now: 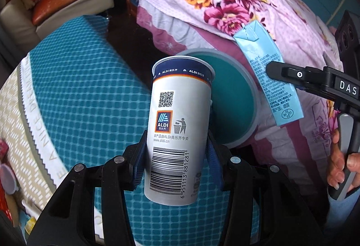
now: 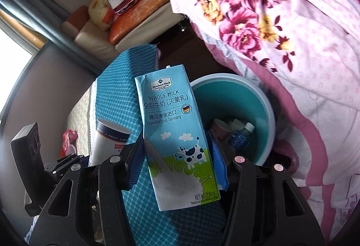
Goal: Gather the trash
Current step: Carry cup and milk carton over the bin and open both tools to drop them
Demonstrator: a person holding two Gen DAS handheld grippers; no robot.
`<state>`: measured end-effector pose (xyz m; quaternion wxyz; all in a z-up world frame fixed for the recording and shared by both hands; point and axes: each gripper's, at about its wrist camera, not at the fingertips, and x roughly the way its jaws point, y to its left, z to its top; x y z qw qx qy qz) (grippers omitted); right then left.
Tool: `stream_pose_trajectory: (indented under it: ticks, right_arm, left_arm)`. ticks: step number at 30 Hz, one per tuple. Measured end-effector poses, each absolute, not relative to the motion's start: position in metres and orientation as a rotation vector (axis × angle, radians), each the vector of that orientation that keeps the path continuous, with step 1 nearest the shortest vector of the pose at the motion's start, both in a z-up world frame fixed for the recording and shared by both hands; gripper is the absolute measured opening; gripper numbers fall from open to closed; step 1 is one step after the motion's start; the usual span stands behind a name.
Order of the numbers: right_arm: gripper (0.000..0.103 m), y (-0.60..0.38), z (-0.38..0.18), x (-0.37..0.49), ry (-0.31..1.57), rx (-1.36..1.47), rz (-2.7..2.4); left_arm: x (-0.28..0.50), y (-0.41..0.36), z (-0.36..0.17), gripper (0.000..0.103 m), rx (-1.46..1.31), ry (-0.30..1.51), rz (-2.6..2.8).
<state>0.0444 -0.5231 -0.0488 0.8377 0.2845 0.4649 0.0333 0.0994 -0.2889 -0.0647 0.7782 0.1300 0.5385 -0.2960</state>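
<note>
Both grippers loaded beside teal bin [image 2: 268,106].
Left gripper [image 1: 175,160] jaws clamp ALDI cup [image 1: 177,131]; right gripper [image 2: 177,160] jaws clamp milk carton [image 2: 173,131].

cup [image 1: 177,133]: white, navy rim | milk carton [image 2: 177,133]: light blue | bin [image 2: 234,97]: teal | quilt [image 2: 281,32]: pink floral

The round teal plastic bin [image 2: 265,110] has an open mouth — floral pink quilt [image 2: 303,43] crowds its far side, teal-checked bed cover [image 1: 85,99] flanks the near side, bottle and scraps already inside.
</note>
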Motion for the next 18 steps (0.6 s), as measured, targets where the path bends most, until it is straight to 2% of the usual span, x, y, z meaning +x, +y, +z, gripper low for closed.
stream_pose_trajectory:
  ticks: [9, 13, 18]
  right_arm:
    - [0.051, -0.541, -0.063, 0.048, 0.993, 0.611, 0.05]
    - [0.051, -0.544, -0.068, 0.046, 1.005, 0.614, 0.045]
    - [0.051, -0.548, -0.074, 0.045, 1.017, 0.623, 0.04]
  left_arm:
    - [0.108, -0.336, -0.082, 0.052, 0.32, 1.197, -0.652]
    - [0.11, -0.342, -0.084, 0.056, 0.319, 1.201, -0.653]
    - [0.113, -0.339, -0.086, 0.056, 0.307, 1.221, -0.642]
